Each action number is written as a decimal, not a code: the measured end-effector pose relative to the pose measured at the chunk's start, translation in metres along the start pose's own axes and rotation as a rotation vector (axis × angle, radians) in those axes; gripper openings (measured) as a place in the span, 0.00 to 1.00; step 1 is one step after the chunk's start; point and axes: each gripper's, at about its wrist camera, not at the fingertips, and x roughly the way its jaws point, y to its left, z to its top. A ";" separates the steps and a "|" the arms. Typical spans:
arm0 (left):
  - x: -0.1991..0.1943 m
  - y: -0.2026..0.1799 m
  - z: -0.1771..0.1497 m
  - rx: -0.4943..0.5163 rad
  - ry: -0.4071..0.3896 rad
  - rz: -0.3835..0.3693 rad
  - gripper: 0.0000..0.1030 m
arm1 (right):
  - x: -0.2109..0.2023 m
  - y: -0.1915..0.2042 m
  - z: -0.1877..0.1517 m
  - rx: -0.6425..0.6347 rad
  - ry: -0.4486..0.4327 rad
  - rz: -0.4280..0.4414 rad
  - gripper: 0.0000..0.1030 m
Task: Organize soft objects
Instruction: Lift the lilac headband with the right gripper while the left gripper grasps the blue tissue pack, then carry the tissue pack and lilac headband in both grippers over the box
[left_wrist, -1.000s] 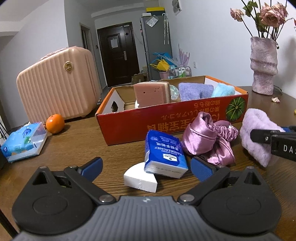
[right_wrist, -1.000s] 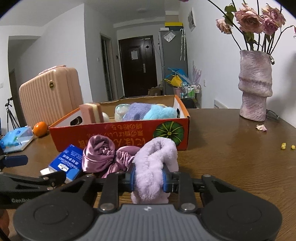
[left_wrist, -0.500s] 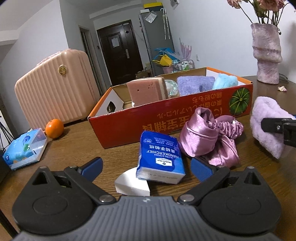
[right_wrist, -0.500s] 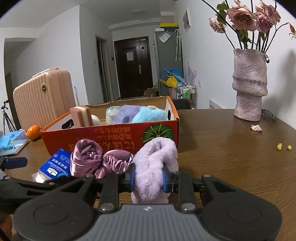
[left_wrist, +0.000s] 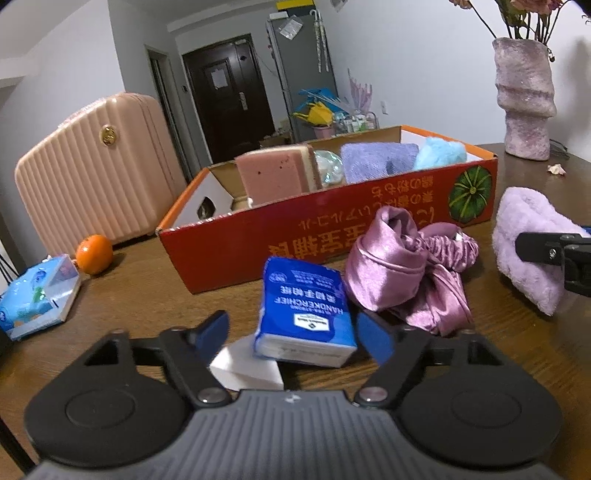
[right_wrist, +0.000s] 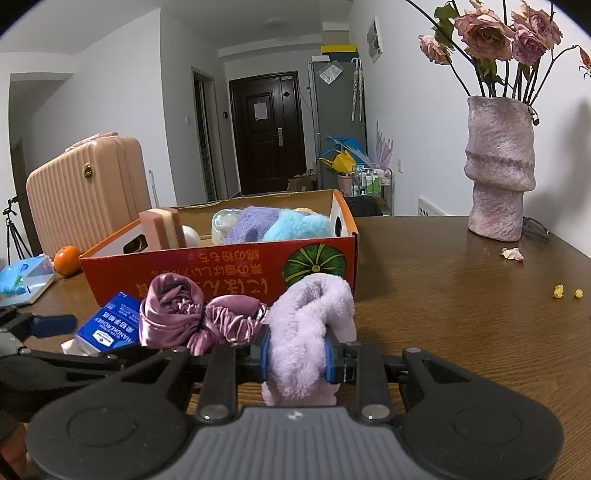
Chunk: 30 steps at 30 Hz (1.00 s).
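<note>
A blue handkerchief tissue pack (left_wrist: 304, 306) lies on the wooden table, propped on a white wedge sponge (left_wrist: 243, 369). My left gripper (left_wrist: 293, 334) straddles the pack and its jaws are closing; the left pad still stands clear of it. To the right lies a pink satin scrunchie bundle (left_wrist: 399, 269). My right gripper (right_wrist: 295, 356) is shut on a lilac plush cloth (right_wrist: 310, 317), just in front of the red cardboard box (right_wrist: 207, 266). The box holds a pink sponge (left_wrist: 275, 177), a purple towel (left_wrist: 373, 158) and a blue fluffy piece (left_wrist: 439, 153).
A pink suitcase (left_wrist: 92, 166) stands on the table's far left, with an orange (left_wrist: 94, 254) and a blue wipes packet (left_wrist: 37, 295) in front of it. A tall pink vase (right_wrist: 498, 173) with dried roses stands at the far right, fallen petals (right_wrist: 511, 254) near it.
The left gripper's jaws have narrowed around the tissue pack, and it has come slightly closer to it. The right gripper has kept still with the lilac cloth in it.
</note>
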 end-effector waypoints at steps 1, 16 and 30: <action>0.001 0.000 0.000 0.000 0.007 -0.007 0.67 | 0.000 0.001 0.000 -0.001 0.000 0.001 0.25; -0.006 0.004 -0.001 -0.020 -0.016 -0.025 0.55 | -0.004 0.003 -0.001 -0.008 -0.015 0.015 0.25; -0.043 0.024 0.007 -0.128 -0.132 -0.026 0.52 | -0.018 0.006 0.002 -0.011 -0.100 0.042 0.25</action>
